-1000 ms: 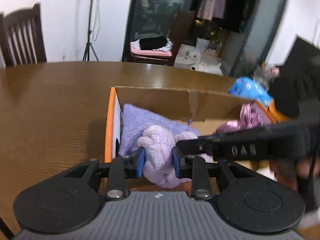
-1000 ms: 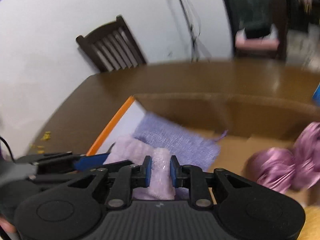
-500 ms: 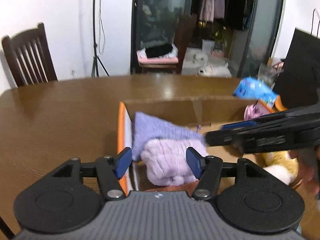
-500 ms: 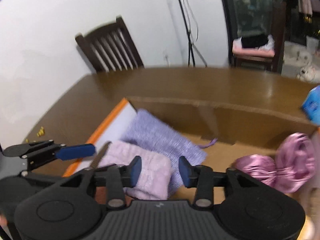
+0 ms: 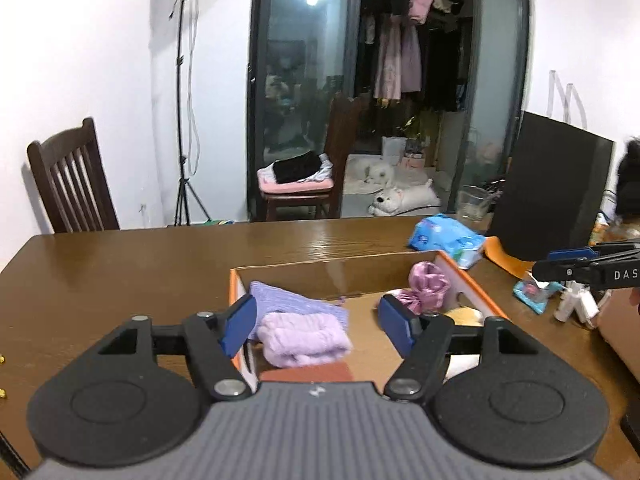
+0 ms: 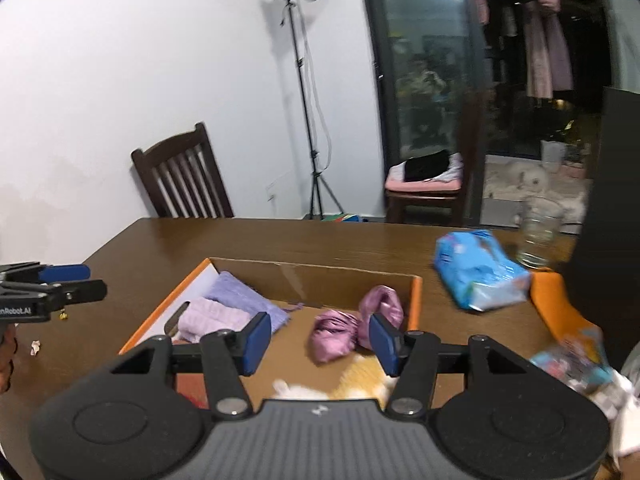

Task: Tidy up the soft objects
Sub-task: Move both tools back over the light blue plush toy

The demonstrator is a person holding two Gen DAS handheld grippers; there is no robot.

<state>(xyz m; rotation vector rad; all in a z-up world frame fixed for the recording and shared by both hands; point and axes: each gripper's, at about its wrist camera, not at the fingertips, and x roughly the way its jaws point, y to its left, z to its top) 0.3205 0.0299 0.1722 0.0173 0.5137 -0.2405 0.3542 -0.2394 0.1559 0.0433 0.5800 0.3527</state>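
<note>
So the fluffy lilac cloth (image 5: 304,340) is now sitting folded in the left end of the cardboard box (image 5: 332,270), resting against the knitted purple cloth (image 5: 296,300) behind it, and both claws are being held above the box with nothing in them. The left gripper (image 5: 318,326) has just been opening and its blue pads are spread wide, clear of the cloth below; same story for the right gripper (image 6: 318,338), jaws just been opening and nothing being pinched. The shiny pink bundle (image 6: 352,328) is lying toward the right end of the box, and something fluffy and cream-and-yellow (image 6: 360,380) is being glimpsed at the near edge, hard to tell what exactly. The release looks done, so the step in hand is probably being wrapped up by backing off. For that to go well, the pads are best being kept spread and lifted straight clear so no loops of the cloth are being snagged and the fold isn't being dragged open. The blue packet (image 6: 480,272) and glass (image 6: 538,236) on the table (image 5: 160,264) are being left alone, not obviously soft stuff.
</note>
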